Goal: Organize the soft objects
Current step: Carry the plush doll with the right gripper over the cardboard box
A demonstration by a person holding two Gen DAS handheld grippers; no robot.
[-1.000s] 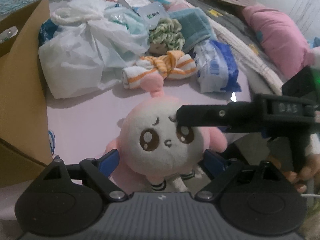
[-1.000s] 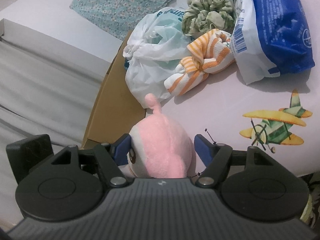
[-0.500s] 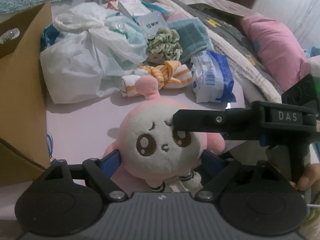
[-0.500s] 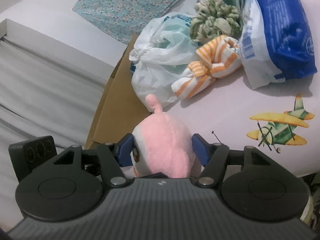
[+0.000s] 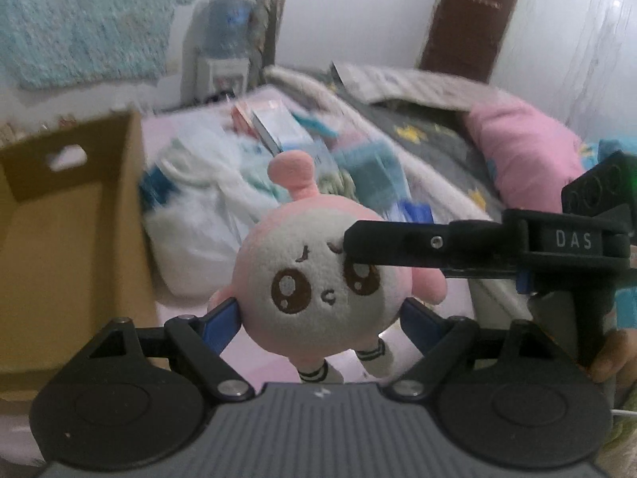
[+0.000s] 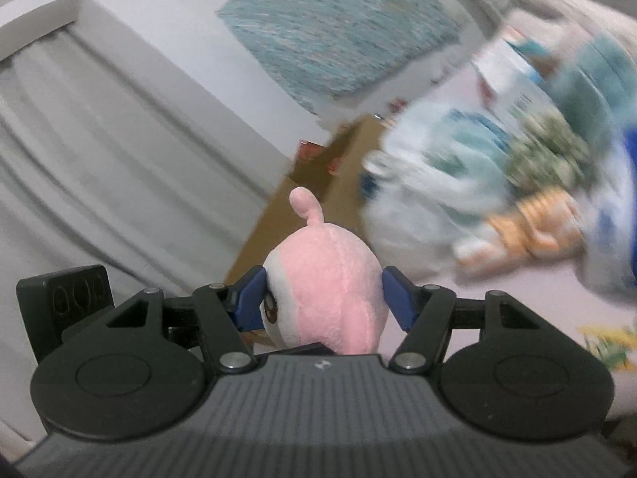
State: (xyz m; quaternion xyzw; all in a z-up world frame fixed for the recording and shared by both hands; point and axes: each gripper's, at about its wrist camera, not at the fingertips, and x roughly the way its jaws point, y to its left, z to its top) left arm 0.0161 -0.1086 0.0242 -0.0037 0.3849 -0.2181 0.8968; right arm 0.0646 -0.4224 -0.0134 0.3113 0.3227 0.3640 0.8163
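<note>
Hanging clear of the bed (image 6: 517,310), the plush (image 5: 318,290) is caught between both tools at once. Seen from the left wrist, its white face looks straight back at the camera and its pink knob points to 12 o'clock. The left gripper (image 5: 318,310) has its blue pads set wide, one against each flank of the round body at 9 and 3 o'clock, so it is clamped on the plush. From 3 o'clock a black finger of the other tool reaches across and presses on the face just above one eye. A hand (image 5: 609,362) shows at 4 o'clock behind that tool (only fingertips are visible).

Seen from the right wrist, the right gripper (image 6: 324,298) has just been closing, with the plush between its jaws. Its pads now squeeze the pink back of the head from both sides, and the face is turned toward 9 o'clock.

An open box (image 5: 71,247) stands at 9 o'clock of the plush in the left view, its near wall beside the toy. A white bag (image 5: 199,239) lies behind the plush at 10 o'clock, heavily blurred. A pink pillow (image 5: 525,151) sits at 2 o'clock on the grey bedding. In the right view a striped cloth (image 6: 529,227) lies at 3 o'clock, smeared by motion, among other bundles that I cannot make out.
</note>
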